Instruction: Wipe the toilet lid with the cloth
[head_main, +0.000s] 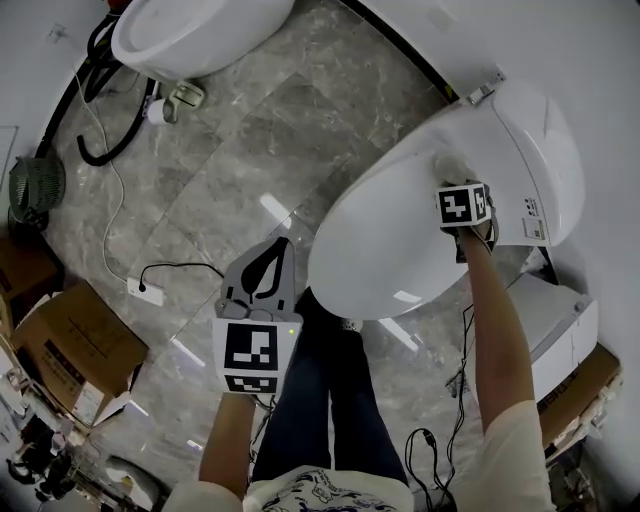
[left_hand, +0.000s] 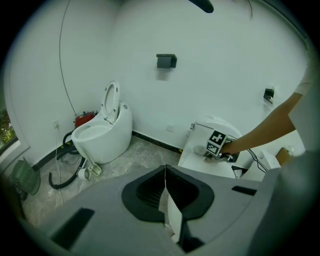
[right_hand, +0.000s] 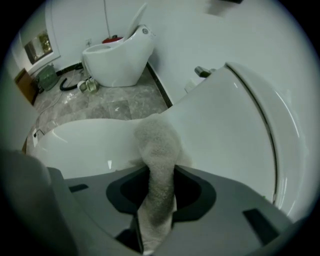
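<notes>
The white toilet's closed lid (head_main: 380, 240) fills the right of the head view. My right gripper (head_main: 458, 178) rests on its far part, shut on a pale fluffy cloth (right_hand: 157, 150) whose free end is pressed against the lid (right_hand: 220, 120). In the head view a bit of the cloth (head_main: 450, 165) shows just beyond the marker cube. My left gripper (head_main: 262, 268) hangs over the floor left of the toilet, jaws together with nothing between them. From the left gripper view I see the toilet (left_hand: 212, 150) and the right gripper (left_hand: 216, 145) on it.
A second white toilet (head_main: 190, 35) with its lid raised stands at the far left beside black hoses (head_main: 110, 140). A white power strip (head_main: 140, 290) and cable lie on the marble floor. Cardboard boxes (head_main: 75, 350) sit at near left. Cables (head_main: 450, 400) hang at the right.
</notes>
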